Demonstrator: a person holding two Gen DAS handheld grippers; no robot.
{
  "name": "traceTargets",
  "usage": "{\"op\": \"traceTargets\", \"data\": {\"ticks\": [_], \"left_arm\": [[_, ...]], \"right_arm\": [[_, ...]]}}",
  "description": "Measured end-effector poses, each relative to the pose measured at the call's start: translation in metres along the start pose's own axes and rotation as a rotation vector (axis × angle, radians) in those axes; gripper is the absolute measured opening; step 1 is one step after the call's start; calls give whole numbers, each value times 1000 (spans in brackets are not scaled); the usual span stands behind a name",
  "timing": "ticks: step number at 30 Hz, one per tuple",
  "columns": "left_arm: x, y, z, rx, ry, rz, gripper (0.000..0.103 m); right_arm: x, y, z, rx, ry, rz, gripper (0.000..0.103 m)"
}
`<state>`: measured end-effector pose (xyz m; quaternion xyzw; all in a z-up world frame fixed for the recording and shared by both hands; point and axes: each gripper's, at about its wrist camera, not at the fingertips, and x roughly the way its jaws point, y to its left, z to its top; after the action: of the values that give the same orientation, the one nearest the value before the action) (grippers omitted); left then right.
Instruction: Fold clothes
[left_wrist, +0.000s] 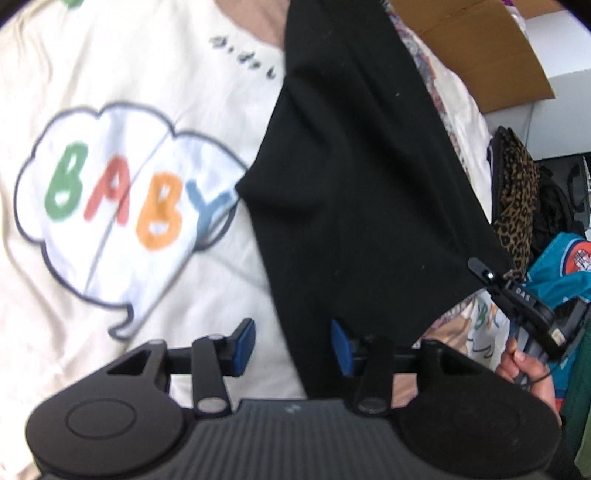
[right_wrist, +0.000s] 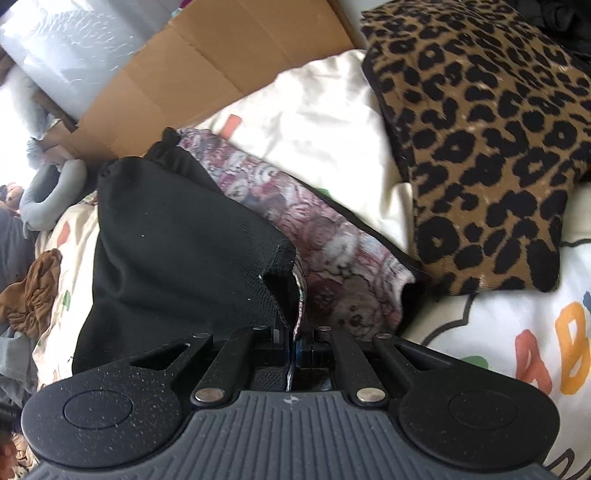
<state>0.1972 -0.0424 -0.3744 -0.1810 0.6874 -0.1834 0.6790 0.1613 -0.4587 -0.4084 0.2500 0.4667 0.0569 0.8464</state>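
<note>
**A:** Where is the garment sitting for you?

**B:** It is hanging black across the middle of my left view, over the cream sheet with the BABY print. In my right view it is bunching at left centre, with its floral inside showing just right of it.

**A:** And the tools?

**B:** My right gripper is pinching the garment's edge, fingers pressed together on the hem. My left gripper is standing spread, blue pads apart, with nothing between them; cloth is passing just behind the right pad, not gripped as far as I can tell.

**A:** So what am I watching you try?

**B:** I am judging this as taking a second corner. I am aiming the left fingers at a free edge of the black cloth, wanting one layer only, then pulling the two corners apart so it is hanging flat before I lay it.

**A:** Room to lay it?

**B:** The sheet at left in my left view is looking open. The leopard piece is crowding the upper right of my right view, a cardboard box is lying along the top, and brown cloth is heaped at the left edge. I am favouring the BABY side.
</note>
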Motion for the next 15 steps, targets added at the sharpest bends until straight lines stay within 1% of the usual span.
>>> {"op": "traceTargets", "data": {"ticks": [5,8,9,11,12,14,15], "left_arm": [[11,6,-9,-19,24,-60,47],[15,9,-14,-21,29,-96,46],[16,10,-16,-28,29,-107,44],[17,14,-19,-43,34,-127,28],[17,16,-21,-51,37,-137,25],[15,16,-21,-40,39,-146,16],[14,16,-21,-32,40,-150,13]], "right_arm": [[0,-13,0,75,-1,-15,4],[-4,-17,2,82,-22,-21,7],[-5,-18,4,82,-28,-23,8],[-7,-20,7,90,-43,-31,9],[-7,-21,9,92,-51,-37,9],[-7,-23,13,95,-65,-50,9],[-7,-25,14,96,-72,-54,7]]}}
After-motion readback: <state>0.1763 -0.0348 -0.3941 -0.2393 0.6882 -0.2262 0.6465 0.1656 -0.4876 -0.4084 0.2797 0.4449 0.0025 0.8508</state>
